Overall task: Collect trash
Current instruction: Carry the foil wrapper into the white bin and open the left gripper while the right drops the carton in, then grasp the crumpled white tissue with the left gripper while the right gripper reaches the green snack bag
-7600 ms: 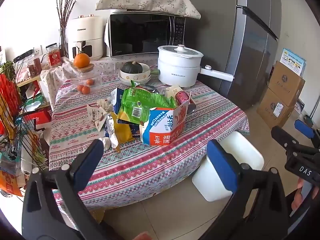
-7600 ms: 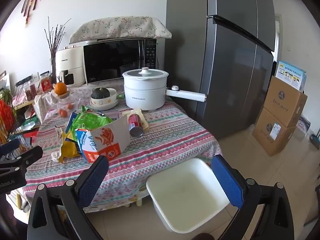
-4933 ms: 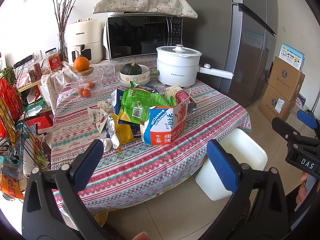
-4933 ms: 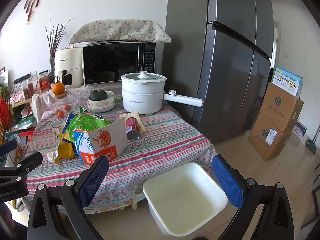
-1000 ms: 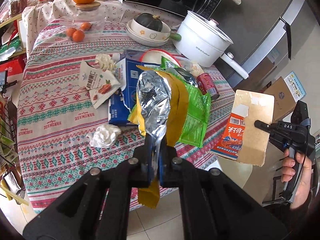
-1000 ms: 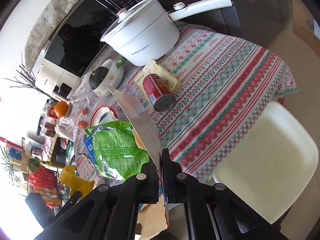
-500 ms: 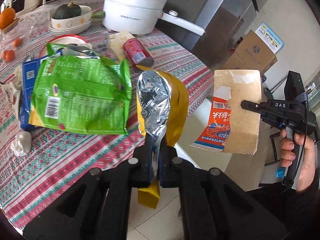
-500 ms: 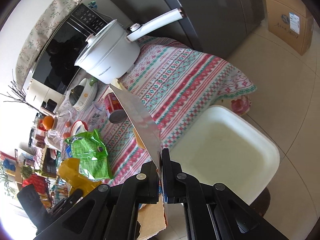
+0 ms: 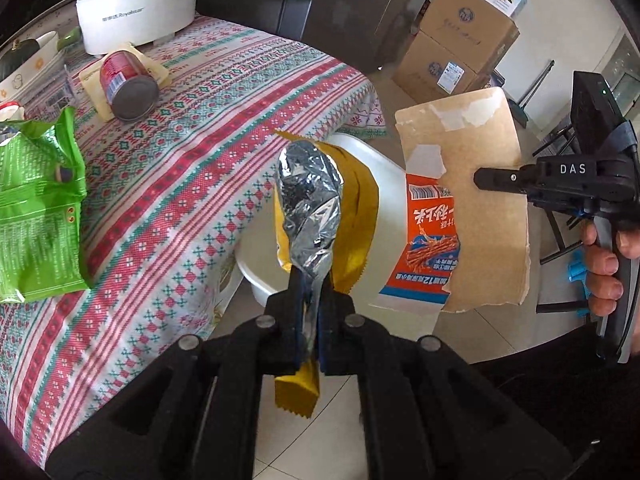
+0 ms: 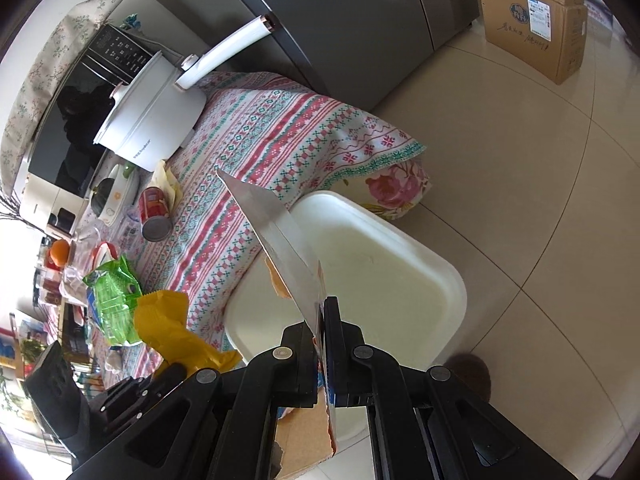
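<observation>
The left gripper (image 9: 308,300) clamps a yellow wrapper (image 9: 320,208), and the right gripper (image 10: 322,344) clamps a torn carton (image 10: 280,232). Both hang near the white bin (image 10: 384,264) at frame centre. Better to bring each fully above the bin's opening before letting go, so nothing falls on the floor.

Both views are being taken from fisheye cameras mounted on the hand-held grippers, each looking forward and steeply downward along its own fingers. The left wrist view is being aimed across the table (image 9: 200,152) edge toward the white bin (image 9: 384,184), at close range, with the right gripper (image 9: 480,180) being seen at its right side. The right wrist view is being directed down into the white bin (image 10: 380,264) from just above, with the left gripper (image 10: 168,372) being caught at lower left. The bin, the tablecloth edge, the red can (image 9: 128,86) (image 10: 154,214) and the white pot (image 9: 132,4) (image 10: 152,120) are being shared by both.
</observation>
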`<action>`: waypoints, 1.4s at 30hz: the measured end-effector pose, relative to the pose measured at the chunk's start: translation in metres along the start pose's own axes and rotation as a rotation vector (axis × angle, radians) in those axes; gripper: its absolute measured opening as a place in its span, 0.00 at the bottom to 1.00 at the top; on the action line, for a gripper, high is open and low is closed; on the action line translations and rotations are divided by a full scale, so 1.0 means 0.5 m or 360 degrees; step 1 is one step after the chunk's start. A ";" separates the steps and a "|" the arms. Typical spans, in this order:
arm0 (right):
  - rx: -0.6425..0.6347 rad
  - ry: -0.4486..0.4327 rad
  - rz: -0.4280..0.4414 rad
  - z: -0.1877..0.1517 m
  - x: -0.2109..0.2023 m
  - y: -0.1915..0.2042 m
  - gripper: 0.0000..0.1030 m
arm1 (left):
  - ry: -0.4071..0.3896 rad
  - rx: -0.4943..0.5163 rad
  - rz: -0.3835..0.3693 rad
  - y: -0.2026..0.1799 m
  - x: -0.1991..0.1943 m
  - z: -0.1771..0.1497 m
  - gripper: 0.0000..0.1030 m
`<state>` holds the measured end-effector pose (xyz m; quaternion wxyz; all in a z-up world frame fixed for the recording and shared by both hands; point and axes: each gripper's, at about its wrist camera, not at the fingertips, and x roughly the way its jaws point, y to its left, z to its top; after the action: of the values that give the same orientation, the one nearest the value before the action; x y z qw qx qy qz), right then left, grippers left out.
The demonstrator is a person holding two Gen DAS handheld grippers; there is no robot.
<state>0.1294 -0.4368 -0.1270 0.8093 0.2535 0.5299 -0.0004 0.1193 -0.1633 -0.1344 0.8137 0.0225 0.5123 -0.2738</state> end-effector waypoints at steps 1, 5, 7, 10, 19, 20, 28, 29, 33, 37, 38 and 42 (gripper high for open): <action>-0.0001 0.0006 -0.0008 0.000 0.003 -0.005 0.03 | -0.0002 0.0021 0.0008 -0.004 0.004 0.001 0.06; -0.0015 0.0025 -0.0047 -0.005 0.010 -0.019 0.03 | -0.0007 0.0097 0.0100 -0.016 0.009 0.002 0.50; -0.0021 0.0033 -0.0060 -0.007 0.015 -0.023 0.03 | -0.0043 0.0115 0.0171 -0.017 -0.001 0.003 0.70; -0.0031 0.0042 -0.0071 -0.008 0.020 -0.025 0.03 | -0.0040 0.0124 0.0224 -0.010 -0.010 0.005 0.73; -0.0082 0.0044 -0.0115 -0.008 0.035 -0.007 0.03 | -0.0058 0.0026 0.0321 0.036 -0.042 -0.005 0.80; -0.0087 0.0044 -0.0120 -0.007 0.037 -0.005 0.03 | -0.0064 0.0021 0.0328 0.040 -0.047 -0.006 0.80; -0.0111 0.0066 -0.0144 -0.006 0.047 0.009 0.12 | -0.0096 -0.0016 0.0370 0.064 -0.079 -0.020 0.82; -0.0096 0.0076 -0.0131 -0.005 0.047 0.008 0.24 | -0.0097 -0.0025 0.0368 0.067 -0.082 -0.021 0.82; -0.0116 0.0053 -0.0134 -0.008 0.041 0.019 0.52 | -0.0105 -0.0041 0.0377 0.078 -0.091 -0.026 0.82; -0.0152 0.0047 -0.0139 -0.008 0.040 0.034 0.55 | -0.0114 -0.0047 0.0394 0.089 -0.100 -0.029 0.82; -0.0155 0.0048 -0.0139 -0.008 0.040 0.036 0.56 | -0.0116 -0.0052 0.0397 0.092 -0.102 -0.030 0.82; -0.0171 0.0043 -0.0141 -0.006 0.039 0.050 0.59 | -0.0125 -0.0072 0.0415 0.105 -0.111 -0.034 0.82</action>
<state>0.1420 -0.4086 -0.1345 0.8137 0.1860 0.5507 -0.0043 0.1118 -0.0895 -0.1083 0.8621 0.0598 0.4787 -0.1549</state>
